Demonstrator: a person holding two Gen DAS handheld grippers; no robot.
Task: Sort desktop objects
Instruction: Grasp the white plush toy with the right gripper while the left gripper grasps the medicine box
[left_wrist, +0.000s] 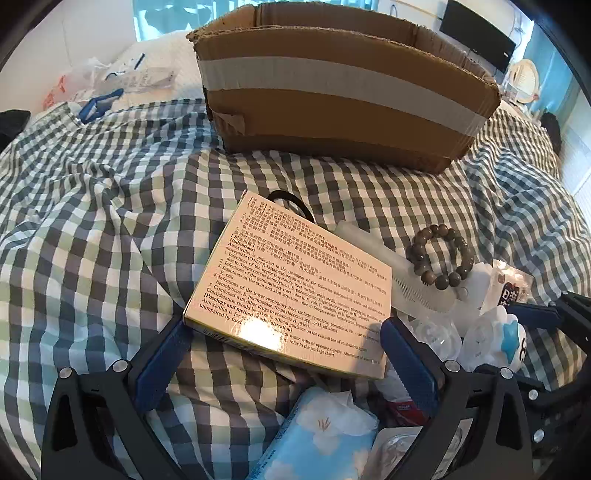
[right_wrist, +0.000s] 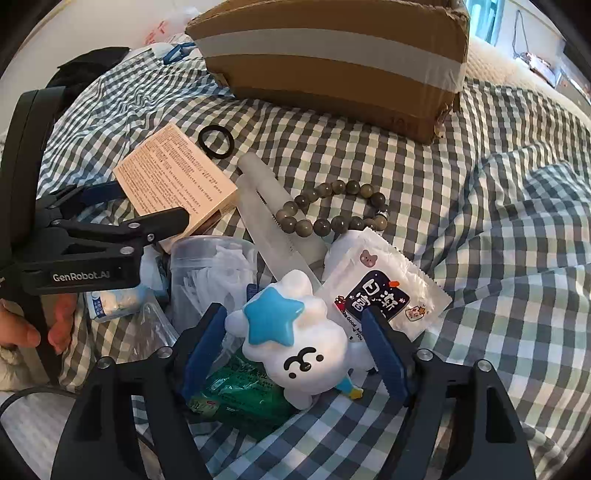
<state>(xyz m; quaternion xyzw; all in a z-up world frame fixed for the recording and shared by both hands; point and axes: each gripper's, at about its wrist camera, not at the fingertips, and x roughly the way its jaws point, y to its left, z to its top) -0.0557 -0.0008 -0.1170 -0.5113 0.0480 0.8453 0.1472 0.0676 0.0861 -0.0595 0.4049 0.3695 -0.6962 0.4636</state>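
My left tool (left_wrist: 284, 332) sits with its blue pads at the two near corners of the medicine box (left_wrist: 291, 280); the pads look to be touching its edges, so I judge I have it pinched, though it is not yet lifted clear of the bed (left_wrist: 92, 221). Under that tool lie a pack of tissues (left_wrist: 325, 439) and a blister sheet. Just past the box, a black hair tie (right_wrist: 216, 142) lies on the checked cover.

Further right, ahead of both tools, a frosted comb case (right_wrist: 269, 206) lies slantwise with a bead bracelet (right_wrist: 332, 206) draped across its far end. Close by my right tool's left finger are a clear tub (right_wrist: 210, 277) of white bits and a green packet (right_wrist: 240, 395).

My right tool (right_wrist: 295, 354) is spread wide, one finger on each side of the white cloud toy (right_wrist: 295, 339) with the blue star. The pads are not pressing on it, so it is framed but not gripped. Right of that toy, under the right finger, lies a white sachet (right_wrist: 384, 291).

The cardboard box (right_wrist: 332, 66) stands well beyond the pile, straight ahead. I cannot see inside it, so I cannot say what has been put away. Judging by the heap between my tools, most of the sorting is still to do: nearly everything lies loose on the bed.
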